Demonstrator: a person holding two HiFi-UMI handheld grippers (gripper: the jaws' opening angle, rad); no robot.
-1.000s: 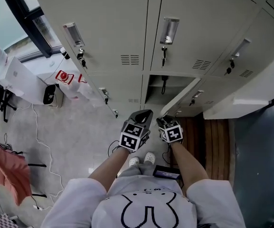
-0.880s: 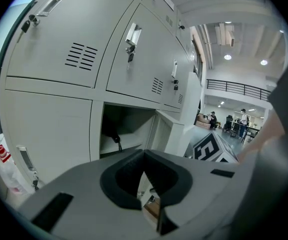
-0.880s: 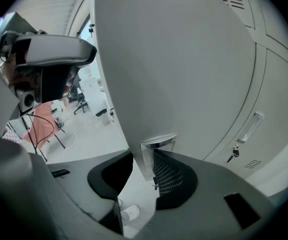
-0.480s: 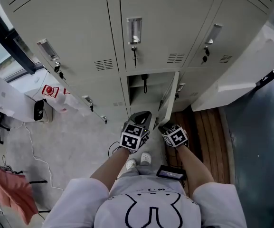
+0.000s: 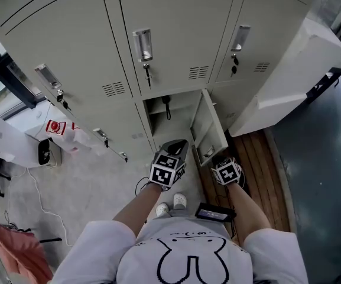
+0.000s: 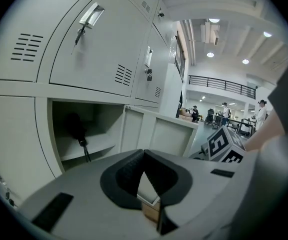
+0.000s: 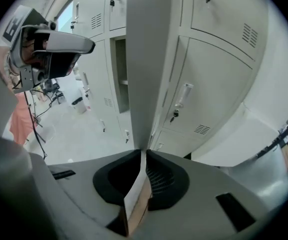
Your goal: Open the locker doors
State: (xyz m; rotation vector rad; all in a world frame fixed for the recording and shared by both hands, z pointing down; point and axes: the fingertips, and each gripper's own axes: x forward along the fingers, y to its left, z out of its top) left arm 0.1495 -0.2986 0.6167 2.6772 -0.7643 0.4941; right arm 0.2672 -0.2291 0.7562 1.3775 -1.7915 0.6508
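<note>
**Lower door open, right gripper on its edge**

The door (image 5: 208,126) of the lower middle locker stands swung out to the right, and its compartment (image 5: 182,118) lies open before us. A black thing (image 5: 166,102) hangs at the back of it; we cannot tell what it is.

Our right gripper (image 5: 218,157) is clamped on the door's free edge. In the right gripper view the thin panel (image 7: 148,59) runs down between the jaws (image 7: 144,154), which have just been closing, and the pads press on it from both sides.

Our left gripper (image 5: 179,142) hovers just left of the door, in front of the open compartment. In the left gripper view its jaws (image 6: 144,154) meet at the tips with nothing between them, and they touch nothing.

All the other locker doors around are closed. The upper door (image 5: 176,28) right above the compartment has a key (image 5: 148,73) hanging in its lock under the handle.

The floor (image 5: 81,176) to the left is pale. To the right, planks (image 5: 265,158) run beside a white unit (image 5: 294,64) that stands against the lockers. A pink cloth (image 5: 16,259) lies at the lower left.
</note>
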